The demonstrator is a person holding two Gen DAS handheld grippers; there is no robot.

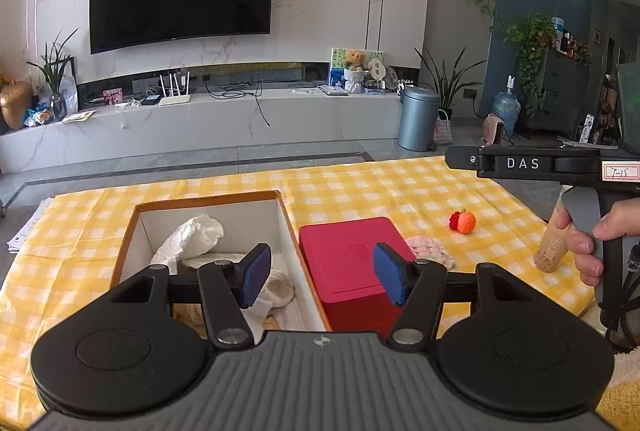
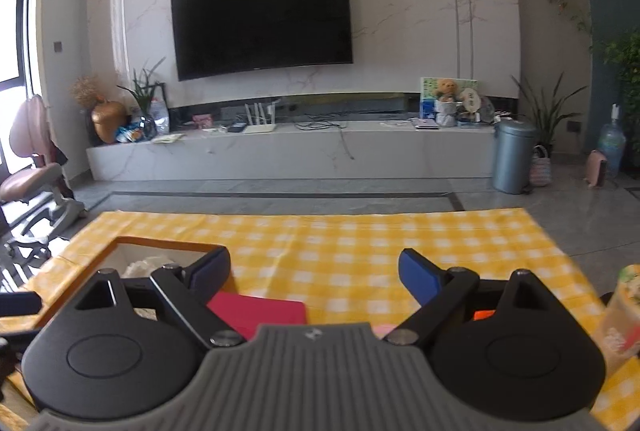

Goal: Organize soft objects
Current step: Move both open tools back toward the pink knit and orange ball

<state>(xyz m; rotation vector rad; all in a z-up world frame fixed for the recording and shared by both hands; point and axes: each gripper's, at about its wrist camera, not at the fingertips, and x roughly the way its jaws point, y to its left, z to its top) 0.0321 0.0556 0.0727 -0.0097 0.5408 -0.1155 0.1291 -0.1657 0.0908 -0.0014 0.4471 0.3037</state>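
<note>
Above the box (image 1: 132, 231), nearest the left camera, the left gripper (image 1: 322, 273) is held with its tongs apart and nothing between them; beneath it, inside the box, white cloths (image 1: 192, 239) are seen already stowed. Just right of the box a red case (image 1: 352, 259) is set, touching its wall or nearly so; right of that a pink knit piece (image 1: 430, 251) lies on the checked cloth (image 1: 360, 187); farther right of the box a small orange ball (image 1: 464, 221) sits apart. The right gripper (image 2: 314, 277) is held over the cloth, right of the box, tongs wide and empty. The step is judged a pause between placements; next, a gripper would be brought down to the pink piece or the ball, closed gently, and carried back over the box.
</note>
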